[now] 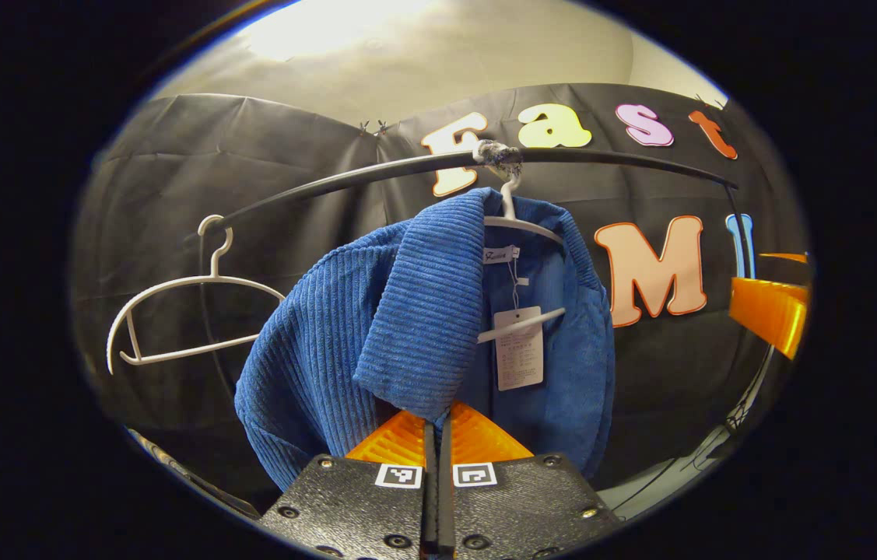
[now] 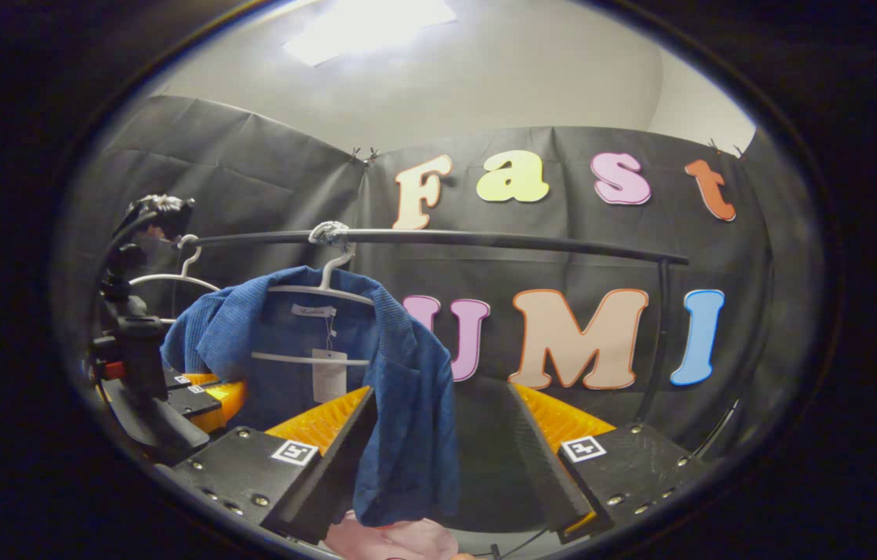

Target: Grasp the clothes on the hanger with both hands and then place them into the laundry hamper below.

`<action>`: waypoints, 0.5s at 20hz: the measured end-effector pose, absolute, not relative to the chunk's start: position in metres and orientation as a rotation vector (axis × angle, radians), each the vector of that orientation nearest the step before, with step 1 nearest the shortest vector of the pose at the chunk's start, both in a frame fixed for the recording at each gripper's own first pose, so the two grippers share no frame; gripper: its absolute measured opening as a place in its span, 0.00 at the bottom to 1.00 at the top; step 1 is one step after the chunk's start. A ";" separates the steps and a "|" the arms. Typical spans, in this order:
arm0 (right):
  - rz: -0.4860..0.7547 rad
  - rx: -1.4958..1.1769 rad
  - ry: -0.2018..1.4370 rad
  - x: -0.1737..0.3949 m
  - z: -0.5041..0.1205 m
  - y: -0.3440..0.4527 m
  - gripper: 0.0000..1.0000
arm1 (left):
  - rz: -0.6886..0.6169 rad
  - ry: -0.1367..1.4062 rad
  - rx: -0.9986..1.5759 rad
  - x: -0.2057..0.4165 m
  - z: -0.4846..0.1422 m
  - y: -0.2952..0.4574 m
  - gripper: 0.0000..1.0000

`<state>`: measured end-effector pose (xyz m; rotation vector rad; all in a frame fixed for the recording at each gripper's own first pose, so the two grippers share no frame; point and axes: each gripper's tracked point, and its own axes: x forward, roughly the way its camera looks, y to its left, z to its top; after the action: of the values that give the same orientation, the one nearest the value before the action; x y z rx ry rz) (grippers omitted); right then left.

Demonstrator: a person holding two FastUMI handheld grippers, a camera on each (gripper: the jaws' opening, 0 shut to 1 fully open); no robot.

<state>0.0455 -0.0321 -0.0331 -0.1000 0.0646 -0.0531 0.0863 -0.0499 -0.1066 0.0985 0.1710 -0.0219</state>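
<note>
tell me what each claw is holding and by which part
The left claw is shut on the blue jacket's folded front edge. The right claw is open around the other front edge, gripping nothing.

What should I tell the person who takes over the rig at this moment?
Left gripper: jaws closed, at the lower edge of the blue jacket's folded part; whether they pinch the cloth I cannot tell.
Right gripper: jaws open, the jacket's front edge hangs between them, not gripped.
The jacket hangs on its hanger on the rail. A bare hanger hangs beside it.
Done: both grippers are at the jacket.
Left: close the right jaws, lift the jacket off, put it into the hamper below.
</note>
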 end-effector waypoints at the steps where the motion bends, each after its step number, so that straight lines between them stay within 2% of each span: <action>1: -0.043 -0.095 0.065 0.051 -0.034 -0.029 0.97 | -0.034 0.171 0.103 0.085 -0.106 -0.048 0.00; 10: 0.023 -0.025 0.121 0.107 -0.066 -0.008 0.98 | -0.100 0.166 0.116 0.076 -0.099 -0.045 0.00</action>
<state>0.1066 -0.0077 -0.0663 -0.0252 0.1215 0.0232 0.0761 -0.0446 -0.0990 0.1163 0.1660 -0.1005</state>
